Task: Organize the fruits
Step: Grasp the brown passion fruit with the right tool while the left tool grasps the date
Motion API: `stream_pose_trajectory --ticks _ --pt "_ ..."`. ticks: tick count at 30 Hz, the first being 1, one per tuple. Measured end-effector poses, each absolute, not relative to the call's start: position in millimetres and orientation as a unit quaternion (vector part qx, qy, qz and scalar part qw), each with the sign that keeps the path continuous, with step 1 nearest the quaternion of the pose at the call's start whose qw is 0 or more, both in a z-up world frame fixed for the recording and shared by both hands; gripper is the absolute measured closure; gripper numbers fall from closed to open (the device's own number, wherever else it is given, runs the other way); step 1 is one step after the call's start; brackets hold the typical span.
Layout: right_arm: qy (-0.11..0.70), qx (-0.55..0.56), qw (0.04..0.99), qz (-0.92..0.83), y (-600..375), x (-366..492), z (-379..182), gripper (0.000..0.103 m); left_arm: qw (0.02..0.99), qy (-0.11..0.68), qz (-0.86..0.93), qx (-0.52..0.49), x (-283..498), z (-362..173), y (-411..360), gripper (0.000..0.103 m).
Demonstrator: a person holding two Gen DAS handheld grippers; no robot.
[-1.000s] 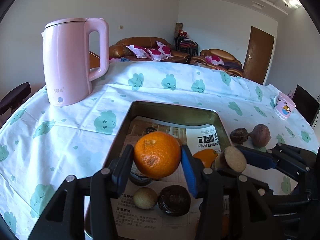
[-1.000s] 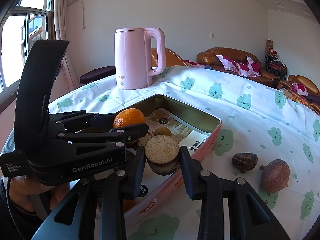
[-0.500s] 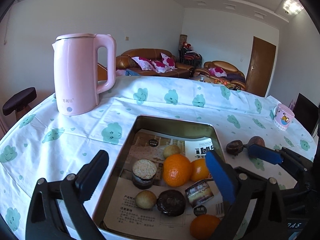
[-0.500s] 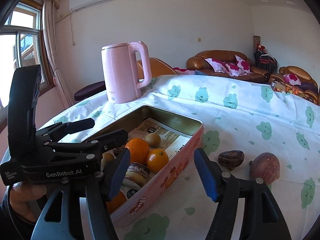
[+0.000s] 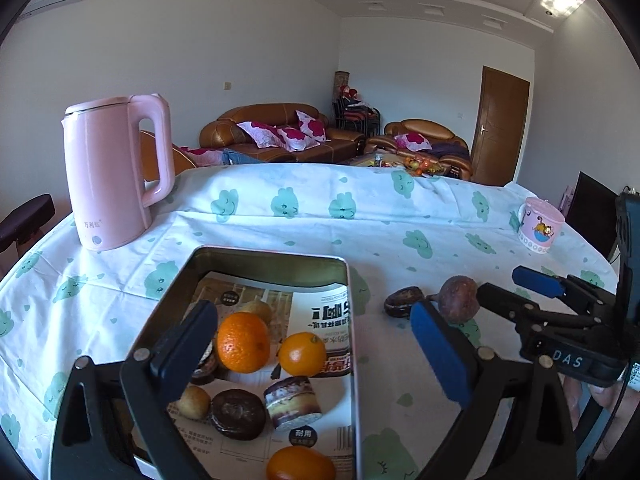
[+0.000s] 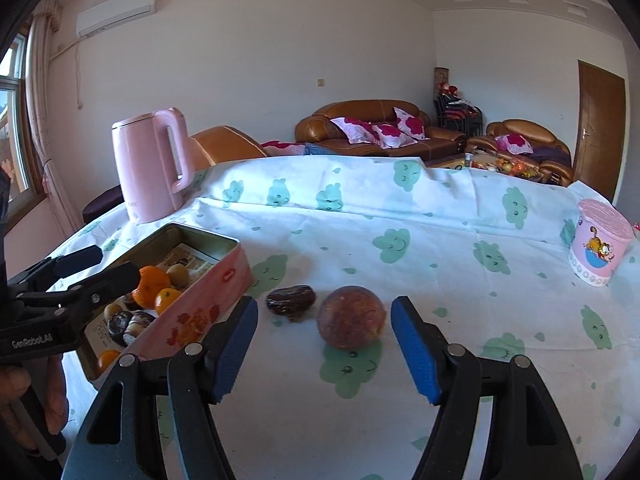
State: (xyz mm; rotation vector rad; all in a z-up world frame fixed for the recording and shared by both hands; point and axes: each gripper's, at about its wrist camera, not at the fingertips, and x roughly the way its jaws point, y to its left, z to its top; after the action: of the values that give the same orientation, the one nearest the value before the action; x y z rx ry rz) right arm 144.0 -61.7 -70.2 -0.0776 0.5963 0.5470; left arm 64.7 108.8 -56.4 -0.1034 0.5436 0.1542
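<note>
left claw (image 5: 312, 354) spread, empty, over tin (image 5: 276, 258) | right claw (image 6: 324, 346) spread, empty | round fruit (image 6: 352, 317) at 12 o'clock, dark fruit (image 6: 291, 299), maybe a date, at 11

Both grippers: black frames, silver screws, blue finger pads (image 6: 414, 354). Left gripper (image 6: 98, 266) marked "GenRobot.AI"; right gripper (image 5: 538, 296) marked "DAS".

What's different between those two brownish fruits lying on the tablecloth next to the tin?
The round fruit is the bigger one, smooth and ball-shaped, reddish-purple with yellowish mottling. The dark fruit is smaller, flatter and wrinkled, almost black-brown. The round fruit sits straight ahead between the open fingers of the right gripper; the dark fruit lies nearer the tin. Both rest on the tablecloth, outside the tin.
</note>
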Motion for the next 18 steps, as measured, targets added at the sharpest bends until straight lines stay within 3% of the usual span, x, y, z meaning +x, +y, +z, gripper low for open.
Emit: stream_pose_trajectory --ticks 11,14,18 --pt "0.362 -0.066 0.892 0.262 -44.9 188.4 -94.6 0.033 0.959 0.277 0.059 -0.021 88.2 -56.3 76.2 0.003" --pt "0.391 -0.047 0.875 0.280 -45.7 197.2 -102.7 0.050 0.958 0.280 0.059 -0.020 92.1 -58.2 73.6 0.003" --pt "0.387 -0.035 0.879 0.276 -55.8 194.2 -101.4 0.051 0.956 0.289 0.048 -0.016 99.2 -61.2 65.6 0.004"
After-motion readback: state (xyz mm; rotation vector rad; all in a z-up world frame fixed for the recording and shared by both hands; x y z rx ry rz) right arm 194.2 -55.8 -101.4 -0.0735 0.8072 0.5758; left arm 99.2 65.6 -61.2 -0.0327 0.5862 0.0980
